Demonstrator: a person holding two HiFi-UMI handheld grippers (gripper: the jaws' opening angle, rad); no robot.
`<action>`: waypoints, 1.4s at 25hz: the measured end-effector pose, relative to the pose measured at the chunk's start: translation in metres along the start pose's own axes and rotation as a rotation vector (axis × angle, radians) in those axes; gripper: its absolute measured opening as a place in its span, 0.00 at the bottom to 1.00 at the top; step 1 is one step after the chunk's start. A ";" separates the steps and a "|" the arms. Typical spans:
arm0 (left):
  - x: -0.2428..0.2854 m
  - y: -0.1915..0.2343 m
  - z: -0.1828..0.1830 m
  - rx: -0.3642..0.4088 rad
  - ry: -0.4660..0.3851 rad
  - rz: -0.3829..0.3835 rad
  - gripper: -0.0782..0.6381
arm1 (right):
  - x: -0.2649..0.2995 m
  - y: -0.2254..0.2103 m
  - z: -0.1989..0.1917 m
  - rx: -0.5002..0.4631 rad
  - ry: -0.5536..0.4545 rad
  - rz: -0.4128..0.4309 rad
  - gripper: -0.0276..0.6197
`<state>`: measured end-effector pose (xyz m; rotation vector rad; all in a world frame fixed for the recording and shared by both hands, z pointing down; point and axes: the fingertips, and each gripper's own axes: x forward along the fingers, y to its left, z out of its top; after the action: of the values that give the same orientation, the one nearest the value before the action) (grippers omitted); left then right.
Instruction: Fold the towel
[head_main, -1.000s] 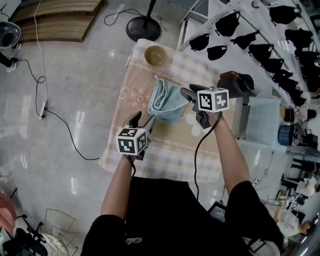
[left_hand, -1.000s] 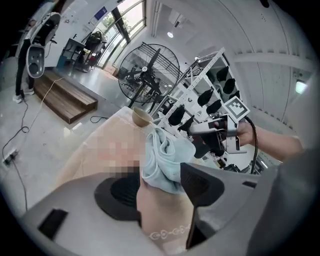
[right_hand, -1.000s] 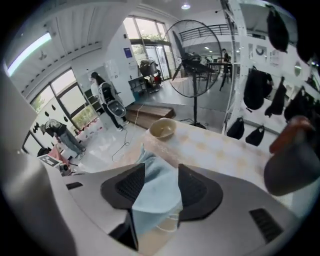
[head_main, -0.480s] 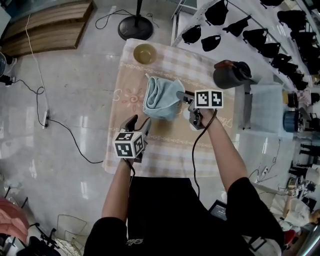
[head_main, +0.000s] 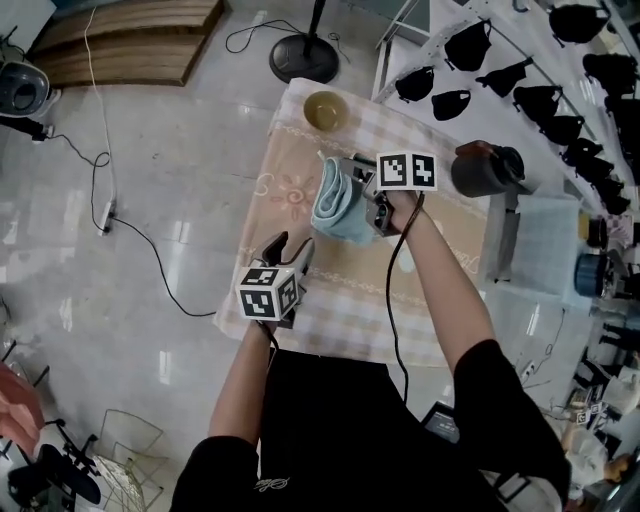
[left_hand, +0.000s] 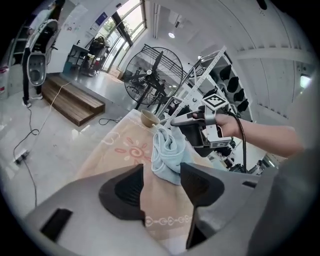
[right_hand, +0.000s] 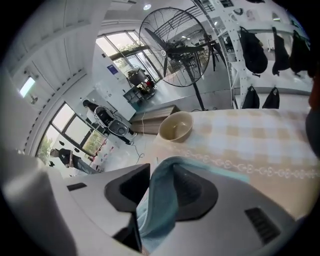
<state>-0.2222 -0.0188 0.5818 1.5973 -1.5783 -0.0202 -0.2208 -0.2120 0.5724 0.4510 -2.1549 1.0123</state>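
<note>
— So, set on what?
— On a checked tablecloth (head_main: 340, 290) over a narrow table, pale tiled floor (head_main: 170, 180) all round, bowl (head_main: 325, 110) at the far end.
— And the grippers?
— Right gripper (right_hand: 159, 192): just been closing, pinching a fold of the blue towel (head_main: 335, 205) bunched mid-table. Left gripper (left_hand: 161, 186): spread apart, empty, short of the towel.

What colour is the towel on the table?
Light blue; the towel shows best in the left gripper view.

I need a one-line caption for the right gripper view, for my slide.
Right gripper, fingers just closing on the light blue towel between them; a tan bowl stands behind.
</note>
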 end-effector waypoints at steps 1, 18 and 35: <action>-0.003 0.001 0.000 -0.006 -0.005 0.004 0.44 | 0.004 0.000 0.001 0.010 0.002 -0.001 0.26; 0.009 -0.026 0.012 0.067 -0.011 -0.056 0.43 | -0.053 0.021 -0.052 -0.203 -0.115 -0.077 0.40; 0.027 -0.143 0.010 0.308 0.032 -0.077 0.12 | -0.216 -0.038 -0.127 -0.292 -0.289 -0.357 0.05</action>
<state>-0.1075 -0.0723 0.5092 1.8844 -1.5494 0.2153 0.0078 -0.1345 0.4936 0.8432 -2.3140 0.4469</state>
